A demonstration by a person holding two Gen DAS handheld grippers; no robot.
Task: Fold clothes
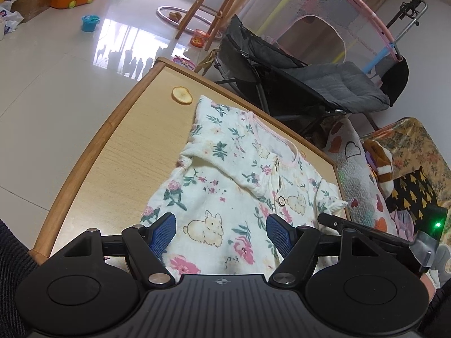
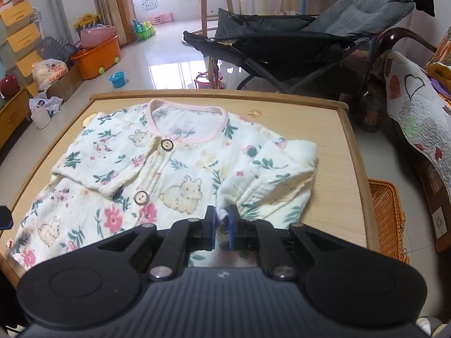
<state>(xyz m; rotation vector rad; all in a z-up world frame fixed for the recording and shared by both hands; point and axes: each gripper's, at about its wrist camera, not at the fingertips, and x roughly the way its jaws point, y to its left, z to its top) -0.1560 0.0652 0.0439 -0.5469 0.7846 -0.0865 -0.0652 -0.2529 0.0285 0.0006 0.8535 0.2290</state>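
A cream baby garment (image 2: 157, 166) with flowers, rabbits, wooden buttons and a pink collar lies front-up on the wooden table (image 2: 332, 146). Its left sleeve is folded across the chest. My right gripper (image 2: 222, 219) is shut on the cuff of the right sleeve (image 2: 270, 174), which is drawn in over the garment's lower front. In the left wrist view the same garment (image 1: 225, 197) lies below my left gripper (image 1: 221, 233), which hovers open over the lower body with nothing between its blue pads (image 1: 165, 232). The right gripper's black finger (image 1: 352, 225) shows at the garment's right edge.
A dried orange slice (image 1: 182, 95) lies on the table (image 1: 135, 140) beyond the garment. A grey baby bouncer (image 2: 296, 33) stands behind the table. A heart-patterned quilt (image 2: 414, 118) hangs at the right, with an orange wicker basket (image 2: 387, 214) below it. Toys and an orange bin (image 2: 98, 56) sit on the floor.
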